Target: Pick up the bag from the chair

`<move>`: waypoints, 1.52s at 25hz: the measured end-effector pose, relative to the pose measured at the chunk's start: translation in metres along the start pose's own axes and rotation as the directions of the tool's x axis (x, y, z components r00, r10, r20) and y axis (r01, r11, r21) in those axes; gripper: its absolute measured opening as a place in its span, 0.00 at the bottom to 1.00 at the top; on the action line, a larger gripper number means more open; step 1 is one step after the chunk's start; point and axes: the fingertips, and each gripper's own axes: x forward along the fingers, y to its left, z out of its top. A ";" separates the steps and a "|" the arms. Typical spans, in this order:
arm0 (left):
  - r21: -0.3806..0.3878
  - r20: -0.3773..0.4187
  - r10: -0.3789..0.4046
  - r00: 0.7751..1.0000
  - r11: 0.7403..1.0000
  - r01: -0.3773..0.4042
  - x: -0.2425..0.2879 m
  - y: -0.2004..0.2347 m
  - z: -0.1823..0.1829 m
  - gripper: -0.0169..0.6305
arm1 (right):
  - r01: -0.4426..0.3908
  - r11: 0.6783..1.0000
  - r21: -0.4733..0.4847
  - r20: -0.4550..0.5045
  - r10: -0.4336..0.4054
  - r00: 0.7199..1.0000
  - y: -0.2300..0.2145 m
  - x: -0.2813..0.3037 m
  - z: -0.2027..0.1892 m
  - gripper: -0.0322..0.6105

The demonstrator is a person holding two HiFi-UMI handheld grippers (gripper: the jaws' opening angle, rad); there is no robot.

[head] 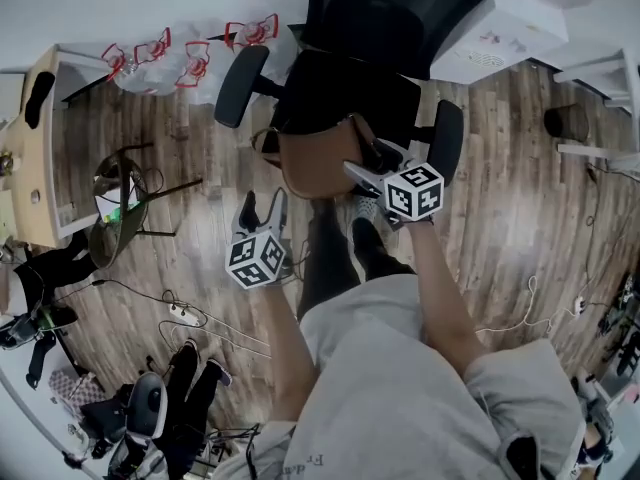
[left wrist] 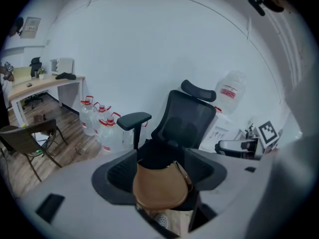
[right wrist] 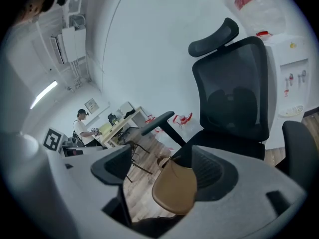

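Left of the chair (head: 400, 18), against the wall, stand several water bottles (head: 190, 63) with red handles. A desk (left wrist: 45, 83) sits further left of the chair.

The left gripper (head: 263, 206) hangs in front of the chair's seat, off its left front corner, over the wooden floor (head: 180, 148). Its fingers (left wrist: 117, 176) stand wide apart and hold nothing. In the left gripper view the bag (left wrist: 162, 185) shows in the gap between them but lies beyond their tips, on the chair. The head view shows clear floor between this gripper and the bag.

The bag (head: 320, 163) is brown and rounded, with a thin strap on its upper edge. It rests on the front of the chair's black seat, and its lower edge hangs over the seat's front rim, between the two armrests.

The right gripper (head: 372, 163) is at the seat's right front, just beside the bag's right edge and below the chair's right armrest (head: 445, 138). Its fingers (right wrist: 214, 168) are also spread wide and grip nothing. In the right gripper view the bag (right wrist: 175, 188) sits in the gap, closer to the right finger than to the left. Whether that finger touches the bag cannot be told.
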 end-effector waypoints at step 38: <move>-0.099 -0.421 -0.056 0.905 0.995 0.016 0.222 0.096 -0.221 0.45 | 0.193 0.939 0.284 -0.326 -0.095 0.941 -0.162 0.141 -0.207 0.60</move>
